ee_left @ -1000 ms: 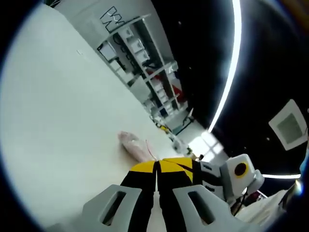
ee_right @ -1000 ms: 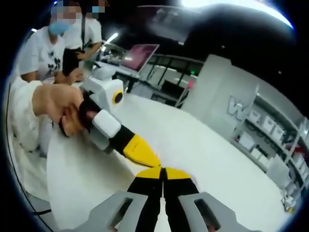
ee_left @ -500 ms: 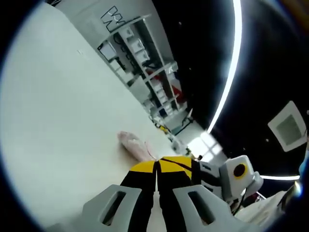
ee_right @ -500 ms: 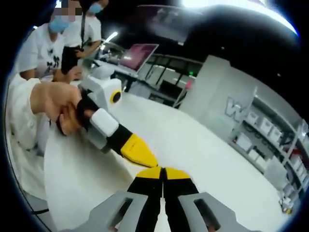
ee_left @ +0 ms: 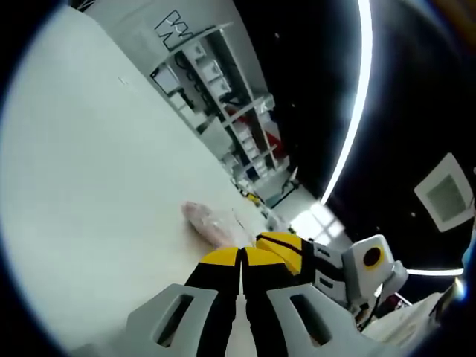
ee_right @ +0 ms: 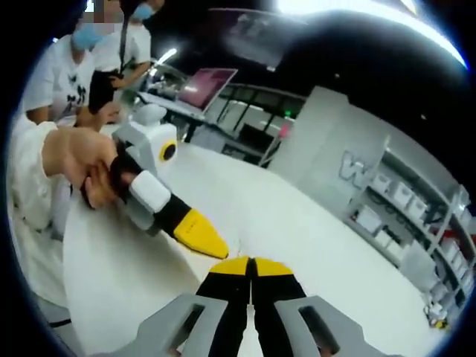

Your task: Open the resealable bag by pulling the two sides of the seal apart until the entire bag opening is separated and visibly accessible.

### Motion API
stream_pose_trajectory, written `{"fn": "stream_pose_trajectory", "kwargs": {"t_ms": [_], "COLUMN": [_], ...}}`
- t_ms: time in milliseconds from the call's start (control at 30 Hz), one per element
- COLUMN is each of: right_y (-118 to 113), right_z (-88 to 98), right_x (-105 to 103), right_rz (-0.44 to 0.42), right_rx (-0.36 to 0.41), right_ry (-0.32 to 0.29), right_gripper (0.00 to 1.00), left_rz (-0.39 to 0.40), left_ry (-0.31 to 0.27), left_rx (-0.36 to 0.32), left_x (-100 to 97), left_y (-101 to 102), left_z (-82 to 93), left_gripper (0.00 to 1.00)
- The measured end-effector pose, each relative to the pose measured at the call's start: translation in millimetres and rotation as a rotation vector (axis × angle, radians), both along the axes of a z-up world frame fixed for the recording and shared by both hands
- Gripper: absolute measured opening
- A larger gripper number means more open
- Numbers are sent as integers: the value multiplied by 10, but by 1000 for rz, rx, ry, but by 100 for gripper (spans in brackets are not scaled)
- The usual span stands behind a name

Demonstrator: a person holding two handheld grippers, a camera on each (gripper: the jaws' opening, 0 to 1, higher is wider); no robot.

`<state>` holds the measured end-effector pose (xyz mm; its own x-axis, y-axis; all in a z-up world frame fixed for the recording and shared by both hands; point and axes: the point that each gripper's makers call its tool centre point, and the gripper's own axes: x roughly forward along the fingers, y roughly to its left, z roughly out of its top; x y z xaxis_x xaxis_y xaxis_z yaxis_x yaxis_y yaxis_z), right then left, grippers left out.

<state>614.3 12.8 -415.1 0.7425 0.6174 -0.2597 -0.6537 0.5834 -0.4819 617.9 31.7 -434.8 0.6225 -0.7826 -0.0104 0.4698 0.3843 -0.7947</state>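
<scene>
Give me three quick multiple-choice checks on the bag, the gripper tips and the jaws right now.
1. Where does the bag lie?
A. On the white table
B. On a shelf
C. On the floor

2. What colour are the tips of the left gripper?
A. Red
B. Yellow
C. Green

3. How do the right gripper's jaws stand?
A. Wide open
B. Closed together
C. Around a cup

Answers:
1 A, the bag rests on the table.
2 B, the left gripper ends in yellow, as seen in the right gripper view.
3 B, the right gripper shows no gap between its jaws.
</scene>
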Motion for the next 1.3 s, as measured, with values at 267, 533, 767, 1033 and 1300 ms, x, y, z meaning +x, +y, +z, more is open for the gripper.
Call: {"fn": "stream_pose_trajectory", "kwargs": {"t_ms": [267, 533, 767, 1033, 1300], "right_y": [45, 93, 97, 91, 105], "right_z": [-18, -31, -24, -33, -29], "right_x": [-9, -30, -28, -40, -59], "right_rz": [9, 23, 26, 30, 40], "right_rx": [5, 13, 18, 34, 41], "right_ry": [12, 22, 23, 37, 47], "right_gripper": [0, 0, 0, 0, 0], "left_rz": [-12, -31, -22, -19, -24], "left_ry": [3, 39, 46, 59, 62], "left_rx": [-18, -28, -27, -54, -75], "left_x": [-17, -7, -3, 15, 45], "left_y": [-10, -27, -23, -2, -1], "left_z": [17, -9, -23, -8, 17], "left_gripper": [1, 9, 12, 12, 8]}}
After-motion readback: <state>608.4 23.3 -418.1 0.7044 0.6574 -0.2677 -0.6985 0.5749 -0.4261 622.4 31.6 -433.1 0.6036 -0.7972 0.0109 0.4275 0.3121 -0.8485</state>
